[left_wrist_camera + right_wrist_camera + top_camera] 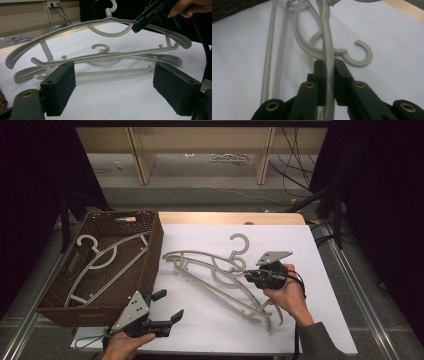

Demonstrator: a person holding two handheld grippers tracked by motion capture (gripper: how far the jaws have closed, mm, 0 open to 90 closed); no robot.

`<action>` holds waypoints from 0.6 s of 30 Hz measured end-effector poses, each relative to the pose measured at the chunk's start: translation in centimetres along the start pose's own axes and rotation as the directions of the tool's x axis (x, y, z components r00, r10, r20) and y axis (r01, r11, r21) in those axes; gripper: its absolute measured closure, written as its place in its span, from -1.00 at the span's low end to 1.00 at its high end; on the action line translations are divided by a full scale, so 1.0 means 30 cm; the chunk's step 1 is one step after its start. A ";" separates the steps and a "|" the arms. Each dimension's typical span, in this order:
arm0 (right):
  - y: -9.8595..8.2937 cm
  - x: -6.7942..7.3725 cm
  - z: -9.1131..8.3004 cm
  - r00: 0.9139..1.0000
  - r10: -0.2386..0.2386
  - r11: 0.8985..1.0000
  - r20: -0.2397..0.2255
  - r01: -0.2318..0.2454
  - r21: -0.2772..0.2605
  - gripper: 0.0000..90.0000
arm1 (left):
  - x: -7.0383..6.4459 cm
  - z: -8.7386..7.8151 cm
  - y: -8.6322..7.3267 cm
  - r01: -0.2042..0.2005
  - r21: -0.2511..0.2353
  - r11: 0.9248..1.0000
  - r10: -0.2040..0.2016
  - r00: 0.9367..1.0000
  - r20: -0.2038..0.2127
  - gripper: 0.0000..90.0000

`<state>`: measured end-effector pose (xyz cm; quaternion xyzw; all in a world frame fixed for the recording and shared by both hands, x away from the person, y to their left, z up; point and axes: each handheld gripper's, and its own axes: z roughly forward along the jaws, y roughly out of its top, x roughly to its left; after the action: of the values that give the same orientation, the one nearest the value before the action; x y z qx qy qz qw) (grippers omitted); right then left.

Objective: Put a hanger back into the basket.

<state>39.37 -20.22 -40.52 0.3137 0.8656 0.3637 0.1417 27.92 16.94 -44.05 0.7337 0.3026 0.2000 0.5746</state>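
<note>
Two grey plastic hangers are on the white sheet. My right gripper (248,276) is shut on the upper hanger (200,256) near its neck and holds it tilted up off the sheet. The right gripper view shows the jaws (330,75) clamped on that hanger's thin arm (328,45). The second hanger (230,300) lies flat beneath it, with its hook (362,58) resting on the sheet. Near the front left edge my left gripper (170,305) is open and holds nothing. Past its pads (60,87) I see the raised hanger (75,27) and the flat hanger (112,72).
A brown wicker basket (155,250) stands at the table's left with one more grey hanger (107,257) lying inside. The white sheet (300,245) covers the table to the right edge. Cables and shelf legs are on the floor beyond the table.
</note>
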 end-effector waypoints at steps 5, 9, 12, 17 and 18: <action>-0.019 0.033 -0.037 0.998 -0.057 0.998 -0.018 0.057 0.002 0.83 | 0.004 -0.001 -0.001 -0.002 0.001 1.000 0.002 1.000 -0.007 -0.60; -0.033 0.051 -0.051 0.998 -0.066 0.998 -0.015 0.066 -0.005 0.83 | 0.008 -0.004 0.000 0.000 0.004 1.000 0.000 1.000 -0.016 -0.60; -0.048 0.062 -0.072 0.996 -0.080 0.997 -0.025 0.079 -0.015 0.83 | 0.014 -0.003 0.006 0.011 -0.007 1.000 -0.011 1.000 -0.018 -0.60; -0.070 0.070 -0.111 0.996 -0.083 0.997 -0.026 0.083 -0.007 0.83 | 0.023 0.015 0.035 0.014 -0.033 0.999 -0.015 0.999 -0.038 -0.61; -0.070 0.070 -0.111 0.996 -0.083 0.997 -0.026 0.083 -0.007 0.83 | 0.023 0.015 0.035 0.014 -0.033 0.999 -0.015 0.999 -0.038 -0.61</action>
<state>35.27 -21.78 -39.75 0.2723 0.8786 0.3641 0.1463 28.93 16.90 -43.19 0.7181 0.3157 0.2145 0.5819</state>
